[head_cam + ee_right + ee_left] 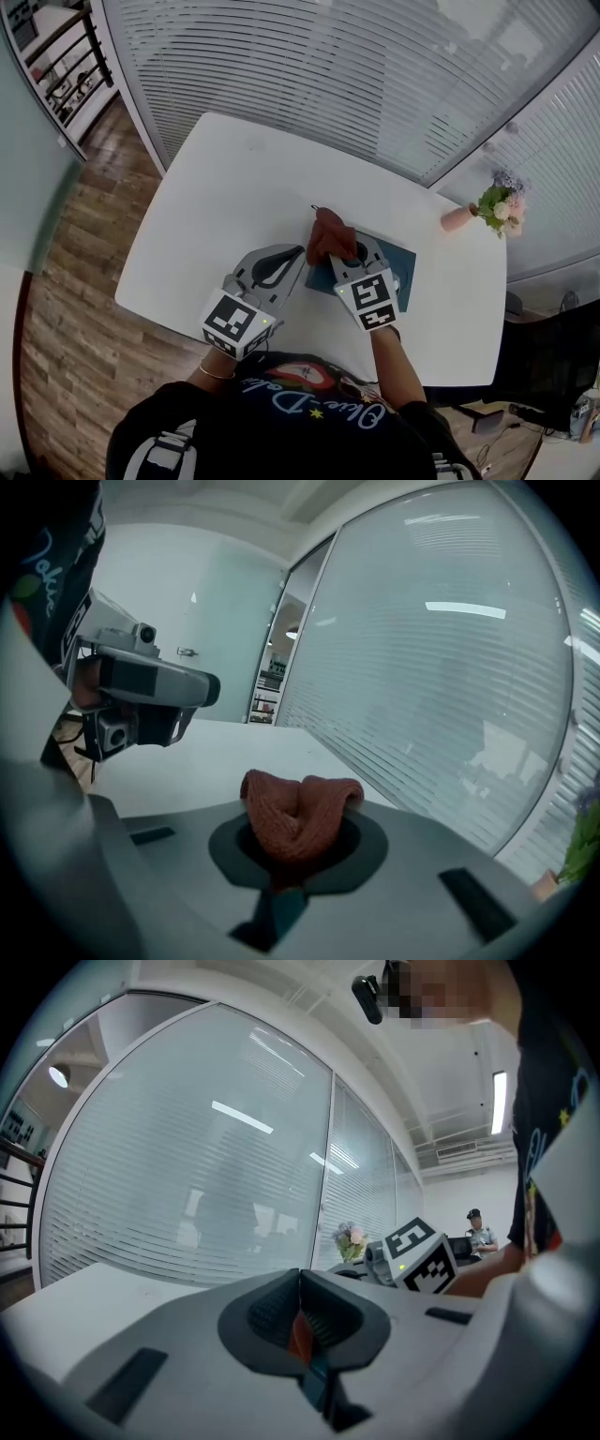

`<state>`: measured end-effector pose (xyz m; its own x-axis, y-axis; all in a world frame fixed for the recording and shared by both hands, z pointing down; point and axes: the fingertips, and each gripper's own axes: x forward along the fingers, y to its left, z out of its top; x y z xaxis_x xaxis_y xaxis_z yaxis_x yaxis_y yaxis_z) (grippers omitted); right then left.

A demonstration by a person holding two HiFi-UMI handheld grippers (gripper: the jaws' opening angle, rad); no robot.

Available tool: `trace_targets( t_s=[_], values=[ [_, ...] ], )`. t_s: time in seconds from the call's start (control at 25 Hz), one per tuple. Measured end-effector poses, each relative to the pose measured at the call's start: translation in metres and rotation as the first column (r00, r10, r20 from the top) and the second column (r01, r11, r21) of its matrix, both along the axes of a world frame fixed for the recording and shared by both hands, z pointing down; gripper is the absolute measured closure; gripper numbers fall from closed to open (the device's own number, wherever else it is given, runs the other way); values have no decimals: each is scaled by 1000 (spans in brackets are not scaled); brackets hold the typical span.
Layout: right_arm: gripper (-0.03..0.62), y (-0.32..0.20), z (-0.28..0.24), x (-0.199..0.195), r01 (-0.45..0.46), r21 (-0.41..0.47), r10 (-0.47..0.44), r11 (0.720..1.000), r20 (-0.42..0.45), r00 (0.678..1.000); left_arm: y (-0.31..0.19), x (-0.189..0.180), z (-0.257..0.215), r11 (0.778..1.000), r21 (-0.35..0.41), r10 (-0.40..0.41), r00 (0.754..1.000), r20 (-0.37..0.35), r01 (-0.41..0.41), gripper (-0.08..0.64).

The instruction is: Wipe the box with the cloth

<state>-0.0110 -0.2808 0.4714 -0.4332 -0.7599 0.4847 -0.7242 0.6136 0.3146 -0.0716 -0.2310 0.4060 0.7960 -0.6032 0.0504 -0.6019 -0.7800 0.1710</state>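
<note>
We start left of the flat, dark teal box point(401, 269). There the left hand-held gripper point(292, 255) sits just beside the box's left edge, its tips aimed toward the box. In the left gripper view its jaws point(300, 1275) meet at the tips with nothing caught between them. Only a sliver of red and teal shows through the slot behind them.

Over the box's left part sits the right hand-held gripper point(343, 255). Its jaws are clamped on a rust-red knitted cloth point(328, 234), which bulges out past the tips in two soft folds point(298, 816). This gripper is plainly the nearer one, as the box lies directly beneath it and stretches off to its right. We judge the wipe will turn on that: cloth down onto the lid, then strokes rightward along the box. The box's longer side seems to run across the person's front, though the gripper hides much of it. We cannot tell whether the cloth touches the lid yet.

The box looks thin, matte and plain, lying flat on the white table point(234, 187) near the person's edge. Well beyond its right end stands a small pink vase of flowers point(491, 210), clear of the wiping path.
</note>
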Motion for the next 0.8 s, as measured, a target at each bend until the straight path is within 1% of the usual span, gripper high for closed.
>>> trace_targets(
  t_s=[0.12, 0.24, 0.44, 0.8],
  values=[
    [566, 1, 11, -3, 27, -14, -27, 1000, -57, 998, 0, 0, 1, 1000, -3, -1, 1000, 0, 1, 557],
    [566, 5, 24, -6, 57, -49, -63, 997, -115, 991, 0, 0, -1, 1000, -3, 1, 1000, -2, -1, 557],
    [566, 8, 33, -4, 83, -66, -94, 994, -181, 979, -1, 1, 0, 1000, -3, 0, 1000, 3, 0, 557],
    [566, 11, 35, 13, 37, -75, -49, 996, -163, 985, 1, 1, 0, 1000, -4, -1, 1000, 5, 1, 557]
  ],
)
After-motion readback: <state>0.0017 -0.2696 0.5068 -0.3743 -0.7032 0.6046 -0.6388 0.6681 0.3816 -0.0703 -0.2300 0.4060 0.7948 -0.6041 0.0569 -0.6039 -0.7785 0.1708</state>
